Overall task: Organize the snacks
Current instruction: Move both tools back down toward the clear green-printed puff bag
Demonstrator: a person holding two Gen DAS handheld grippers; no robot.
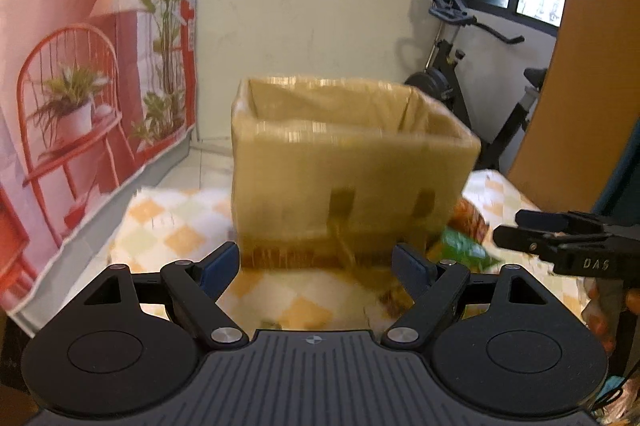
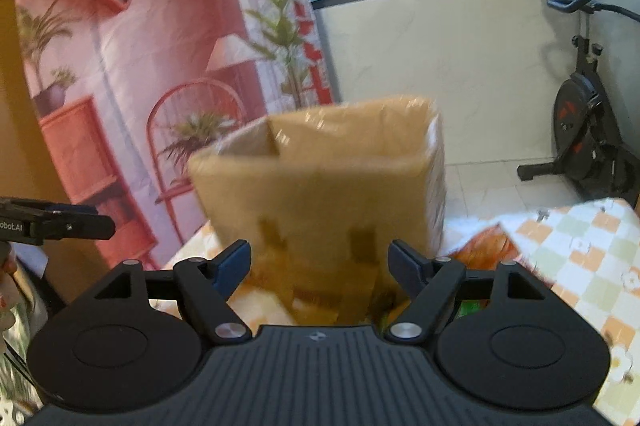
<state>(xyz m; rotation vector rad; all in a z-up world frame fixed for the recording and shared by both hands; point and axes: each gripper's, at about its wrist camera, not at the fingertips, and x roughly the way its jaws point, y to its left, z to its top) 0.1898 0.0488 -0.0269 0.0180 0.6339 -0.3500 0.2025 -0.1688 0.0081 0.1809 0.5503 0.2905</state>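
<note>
One cardboard box, two grippers

I read "DAS" on the right hand-held gripper body, and "obot.AI", its start cut off, on the left hand-held gripper.

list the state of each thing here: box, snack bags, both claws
box: upright on the table, top open, inside hidden
green bag: lying beside the box, right of it
orange bag: lying by the box
left claw: open, empty
right claw: open, empty
</note>
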